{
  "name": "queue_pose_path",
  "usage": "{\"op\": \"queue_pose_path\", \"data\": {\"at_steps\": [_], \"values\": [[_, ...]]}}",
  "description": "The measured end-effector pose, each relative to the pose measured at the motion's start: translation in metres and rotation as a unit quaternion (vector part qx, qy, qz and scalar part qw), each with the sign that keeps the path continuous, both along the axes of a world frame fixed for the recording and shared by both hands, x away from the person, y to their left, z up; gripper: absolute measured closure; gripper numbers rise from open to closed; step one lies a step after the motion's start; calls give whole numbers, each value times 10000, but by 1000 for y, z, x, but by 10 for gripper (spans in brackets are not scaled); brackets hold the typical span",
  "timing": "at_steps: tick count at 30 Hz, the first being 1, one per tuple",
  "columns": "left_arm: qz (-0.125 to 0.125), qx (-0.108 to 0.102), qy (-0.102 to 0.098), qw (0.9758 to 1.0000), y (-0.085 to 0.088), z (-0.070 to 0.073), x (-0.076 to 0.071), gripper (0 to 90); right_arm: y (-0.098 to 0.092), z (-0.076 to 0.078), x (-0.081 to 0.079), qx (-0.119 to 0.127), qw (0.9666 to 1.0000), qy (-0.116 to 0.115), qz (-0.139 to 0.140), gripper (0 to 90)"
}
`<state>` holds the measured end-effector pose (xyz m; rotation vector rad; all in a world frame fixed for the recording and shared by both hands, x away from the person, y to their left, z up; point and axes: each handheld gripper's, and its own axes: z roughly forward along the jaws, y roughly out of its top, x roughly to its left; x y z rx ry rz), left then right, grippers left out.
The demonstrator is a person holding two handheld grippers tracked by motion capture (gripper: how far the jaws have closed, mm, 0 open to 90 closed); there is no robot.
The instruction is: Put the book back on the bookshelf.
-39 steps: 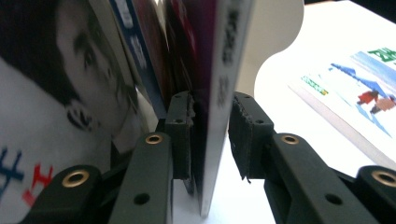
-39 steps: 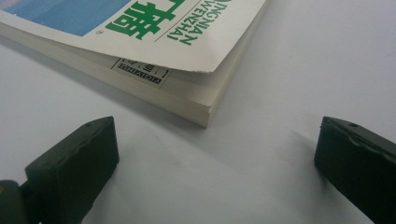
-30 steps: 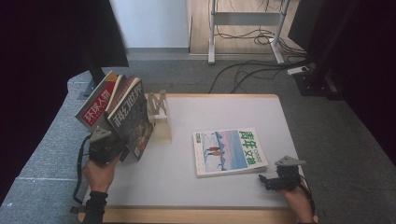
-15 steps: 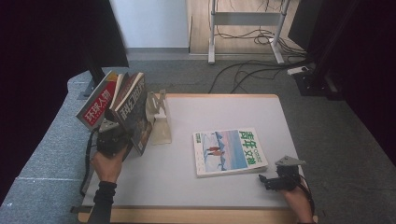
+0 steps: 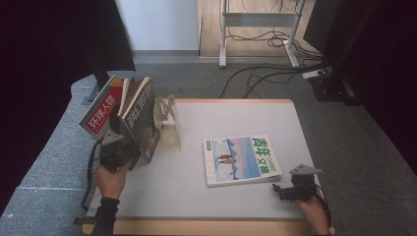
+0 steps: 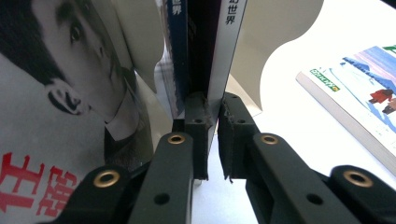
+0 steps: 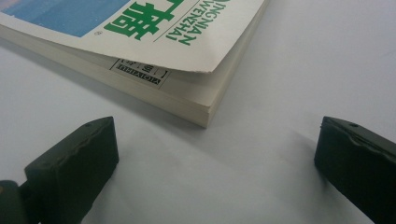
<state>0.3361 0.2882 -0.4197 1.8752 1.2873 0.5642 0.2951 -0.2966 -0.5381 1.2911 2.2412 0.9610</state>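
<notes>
A dark-covered magazine [image 5: 140, 115] stands tilted at the table's left, leaning on a red-titled magazine [image 5: 101, 115] behind it. My left gripper [image 5: 132, 151] is shut on its lower edge. In the left gripper view the thin white-spined magazine [image 6: 229, 51] runs between the pressed pads of the left gripper [image 6: 212, 137]. A blue and green magazine [image 5: 241, 160] lies flat at mid table. My right gripper [image 5: 279, 190] rests near the front right edge, open; in its own view the right gripper [image 7: 215, 149] faces the flat magazine's corner [image 7: 187, 60] without touching it.
A white cut-out bookend [image 5: 167, 123] stands just right of the leaning magazines. The pale table [image 5: 236, 115] has a wooden rim. Grey carpet, cables and a desk frame [image 5: 255, 29] lie beyond the far edge.
My left gripper and the dark magazine have shifted slightly right and away, toward the bookend, and the magazine stands a little more upright. The right gripper has not moved.
</notes>
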Motion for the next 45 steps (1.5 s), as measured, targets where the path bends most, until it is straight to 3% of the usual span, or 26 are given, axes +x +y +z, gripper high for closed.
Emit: {"op": "queue_pose_path", "data": {"at_steps": [2,6,13,20,22,24,26,30,32,34,36,41,43,45], "values": [[69,115,44,9999,-4,2,4,833,0,0,0,-1,10000,-1,1,0],[169,135,68,9997,-9,4,12,835,0,0,0,1,10000,0,0,0],[139,19,18,9999,-4,0,10,813,0,0,0,6,10000,-11,-6,0],[-139,27,-21,9999,-8,-4,-7,568,0,0,0,-2,10000,-21,-8,0],[-310,45,-14,9995,-9,-6,-13,513,0,0,0,-1,10000,-23,-10,0],[-658,-47,27,9978,-12,-7,-17,437,0,0,0,-2,10000,-23,-9,0],[-1085,-79,72,9940,-18,-8,-19,348,0,0,0,5,10000,-23,-15,0],[-1571,-36,-8,9876,-36,-9,-19,208,0,0,0,0,10000,-27,-17,0],[-1873,-56,-8,9823,-49,-10,-15,167,0,0,-1,-1,10000,-28,-17,0],[-2031,-49,29,9791,-58,-11,-9,140,0,0,-1,-4,10000,-32,-18,0],[-2245,-69,97,9744,-68,-14,-1,121,0,0,-1,-5,10000,-36,-16,0],[-2514,-45,264,9675,-93,-26,19,92,1,0,-2,-15,10000,-94,18,22],[-2659,-188,296,9634,-102,-32,26,84,1,1,-3,-3,9999,-108,30,37],[-2715,-316,308,9614,-108,-40,34,83,1,1,-4,19,9999,-108,28,49]]}}
